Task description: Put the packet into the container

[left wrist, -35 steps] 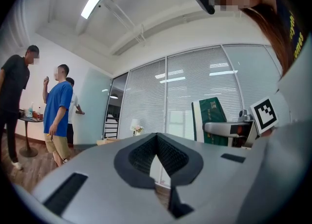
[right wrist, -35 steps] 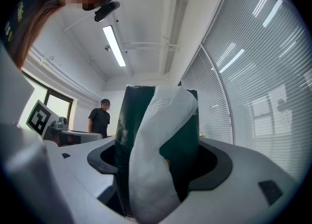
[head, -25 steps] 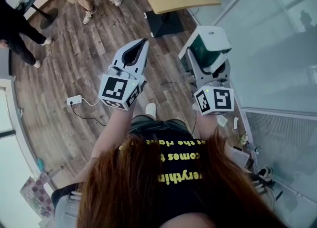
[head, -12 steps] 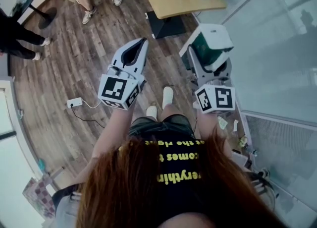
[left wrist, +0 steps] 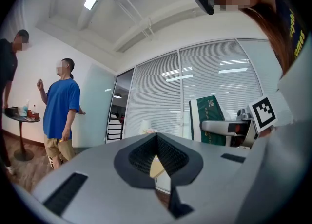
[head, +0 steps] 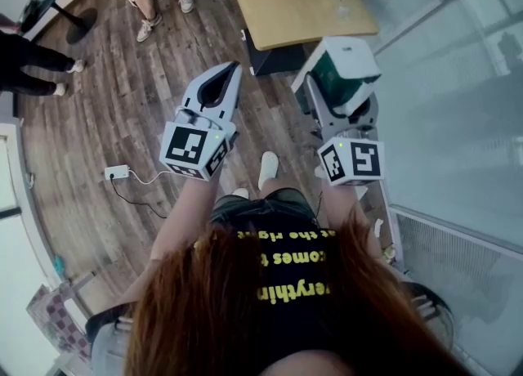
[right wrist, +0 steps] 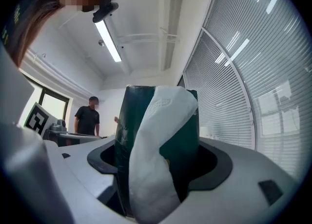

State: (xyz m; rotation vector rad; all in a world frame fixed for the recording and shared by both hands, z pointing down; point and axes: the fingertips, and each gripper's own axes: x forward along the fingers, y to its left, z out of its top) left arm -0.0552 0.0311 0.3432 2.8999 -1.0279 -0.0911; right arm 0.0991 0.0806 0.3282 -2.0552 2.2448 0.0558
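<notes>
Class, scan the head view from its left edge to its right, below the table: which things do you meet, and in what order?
White power strip → left gripper → white shoe → right gripper, shut on the green and white packet.

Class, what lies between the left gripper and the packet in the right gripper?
Only bare wooden floor, seen in the head view, separates the left gripper from the packet held by the right gripper; a white shoe shows lower down.
</notes>
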